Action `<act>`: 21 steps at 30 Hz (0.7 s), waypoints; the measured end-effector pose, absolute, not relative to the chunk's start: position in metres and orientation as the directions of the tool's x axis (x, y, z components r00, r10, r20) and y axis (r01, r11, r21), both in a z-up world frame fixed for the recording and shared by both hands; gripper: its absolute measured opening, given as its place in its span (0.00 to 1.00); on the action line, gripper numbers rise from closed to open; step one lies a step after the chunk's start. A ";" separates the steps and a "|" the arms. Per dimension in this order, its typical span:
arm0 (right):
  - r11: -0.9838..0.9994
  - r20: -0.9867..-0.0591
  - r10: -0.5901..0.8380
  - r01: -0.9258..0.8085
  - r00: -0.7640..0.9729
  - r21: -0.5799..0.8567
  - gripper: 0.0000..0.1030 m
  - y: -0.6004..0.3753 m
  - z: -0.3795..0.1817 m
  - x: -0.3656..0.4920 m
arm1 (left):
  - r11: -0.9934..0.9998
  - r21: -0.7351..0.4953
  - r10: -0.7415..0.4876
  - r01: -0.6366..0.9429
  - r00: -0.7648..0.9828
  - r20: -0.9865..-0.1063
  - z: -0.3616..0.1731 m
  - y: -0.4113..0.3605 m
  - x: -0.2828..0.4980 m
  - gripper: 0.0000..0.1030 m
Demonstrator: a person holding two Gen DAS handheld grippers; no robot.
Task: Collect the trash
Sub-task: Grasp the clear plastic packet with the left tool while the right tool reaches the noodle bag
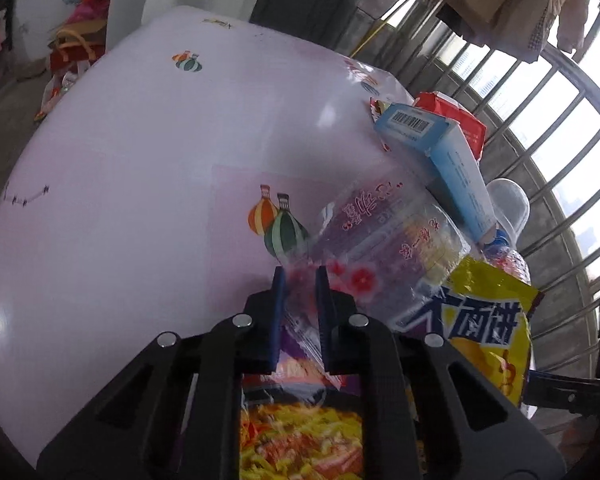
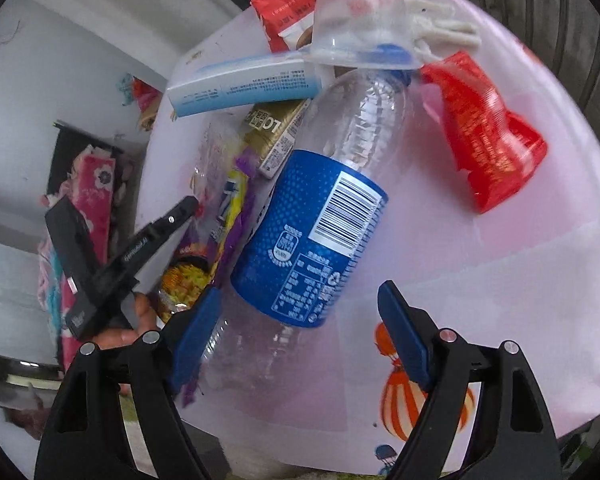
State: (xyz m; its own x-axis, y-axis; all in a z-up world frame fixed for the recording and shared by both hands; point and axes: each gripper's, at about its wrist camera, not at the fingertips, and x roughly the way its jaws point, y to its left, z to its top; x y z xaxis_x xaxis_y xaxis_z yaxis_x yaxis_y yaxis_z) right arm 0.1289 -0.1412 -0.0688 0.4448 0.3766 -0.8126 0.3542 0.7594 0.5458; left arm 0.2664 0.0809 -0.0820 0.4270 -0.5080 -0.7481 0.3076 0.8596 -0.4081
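Note:
My left gripper [image 1: 300, 276] is shut on a clear plastic bag [image 1: 380, 240] with red lettering and flowers, which lies on the pink table [image 1: 140, 160]. Beside it lie a yellow snack bag [image 1: 488, 320], a blue-and-white box [image 1: 444, 152] and a purple noodle packet [image 1: 300, 432]. My right gripper [image 2: 300, 304] is open, its jaws on either side of the base of a clear bottle with a blue label [image 2: 312, 232] lying on the table [image 2: 520, 260]. The left gripper [image 2: 140, 248] shows at left in the right wrist view.
Around the bottle lie a crumpled red wrapper [image 2: 488, 136], a red snack bag [image 2: 296, 0], a clear plastic cup [image 2: 364, 28], a gold box [image 2: 276, 132] and the blue-and-white box [image 2: 244, 84]. A window grille [image 1: 540, 128] stands beyond the table's right edge.

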 end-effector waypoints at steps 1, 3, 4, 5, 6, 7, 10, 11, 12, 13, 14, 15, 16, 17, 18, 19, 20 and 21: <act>0.761 -0.811 0.381 0.347 0.444 0.548 0.76 -0.141 -0.069 0.130 | 0.861 -0.410 -0.506 0.301 0.429 -0.748 -0.083 0.081 0.264 0.07; 0.758 -0.805 0.398 0.337 0.440 0.559 0.76 -0.144 -0.070 0.131 | 0.859 -0.419 -0.511 0.294 0.431 -0.744 -0.086 0.082 0.255 0.02; 0.757 -0.803 0.403 0.333 0.439 0.562 0.76 -0.147 -0.070 0.131 | 0.856 -0.430 -0.517 0.289 0.431 -0.739 -0.088 0.082 0.249 0.01; 0.759 -0.802 0.405 0.328 0.439 0.563 0.74 -0.149 -0.070 0.133 | 0.854 -0.437 -0.520 0.284 0.432 -0.737 -0.089 0.082 0.243 0.01; 0.759 -0.799 0.413 0.319 0.438 0.567 0.71 -0.152 -0.070 0.134 | 0.852 -0.444 -0.523 0.277 0.437 -0.731 -0.090 0.082 0.234 0.01; 0.758 -0.797 0.419 0.315 0.435 0.571 0.70 -0.156 -0.070 0.133 | 0.852 -0.448 -0.523 0.271 0.442 -0.728 -0.090 0.083 0.226 0.01; 0.761 -0.792 0.445 0.291 0.418 0.580 0.66 -0.168 -0.071 0.131 | 0.854 -0.456 -0.519 0.249 0.451 -0.726 -0.090 0.081 0.204 0.00; 0.765 -0.790 0.458 0.273 0.407 0.584 0.66 -0.171 -0.071 0.131 | 0.852 -0.464 -0.522 0.241 0.449 -0.725 -0.091 0.079 0.198 0.00; 0.768 -0.789 0.466 0.260 0.401 0.586 0.66 -0.173 -0.070 0.130 | 0.850 -0.473 -0.525 0.232 0.446 -0.725 -0.091 0.078 0.188 0.00; 0.772 -0.788 0.470 0.249 0.396 0.585 0.66 -0.176 -0.070 0.129 | 0.848 -0.480 -0.527 0.225 0.444 -0.724 -0.091 0.074 0.178 0.00; 0.784 -0.791 0.477 0.221 0.384 0.580 0.66 -0.180 -0.068 0.127 | 0.847 -0.484 -0.530 0.222 0.442 -0.724 -0.091 0.072 0.170 0.00; 0.792 -0.793 0.478 0.203 0.378 0.575 0.66 -0.183 -0.067 0.126 | 0.844 -0.490 -0.533 0.217 0.438 -0.724 -0.091 0.068 0.160 0.00; 0.799 -0.795 0.478 0.192 0.374 0.570 0.66 -0.186 -0.065 0.124 | 0.840 -0.501 -0.539 0.210 0.433 -0.722 -0.091 0.064 0.151 0.00; 0.811 -0.801 0.478 0.169 0.361 0.560 0.66 -0.192 -0.064 0.122 | 0.837 -0.508 -0.543 0.205 0.430 -0.721 -0.091 0.061 0.144 0.00; 0.818 -0.806 0.476 0.158 0.351 0.552 0.65 -0.195 -0.064 0.124 | 0.832 -0.522 -0.548 0.189 0.427 -0.719 -0.092 0.057 0.135 0.00; 0.827 -0.813 0.472 0.149 0.341 0.542 0.66 -0.199 -0.064 0.124 | 0.826 -0.536 -0.555 0.176 0.422 -0.717 -0.093 0.054 0.129 0.00; 0.837 -0.821 0.468 0.135 0.326 0.531 0.66 -0.204 -0.064 0.127 | 0.820 -0.548 -0.562 0.165 0.417 -0.714 -0.093 0.052 0.124 0.00; 0.845 -0.829 0.465 0.122 0.312 0.520 0.65 -0.208 -0.064 0.125 | 0.814 -0.561 -0.566 0.148 0.416 -0.712 -0.094 0.048 0.116 0.00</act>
State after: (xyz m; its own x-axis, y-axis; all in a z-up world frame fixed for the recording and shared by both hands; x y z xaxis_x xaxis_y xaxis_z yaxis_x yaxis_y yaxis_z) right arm 0.1254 -0.2082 -0.0644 0.3123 0.4645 -0.8286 0.1220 0.8455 0.5199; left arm 0.1160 0.0478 -0.0937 0.4162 -0.5662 -0.7115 0.1484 0.8143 -0.5611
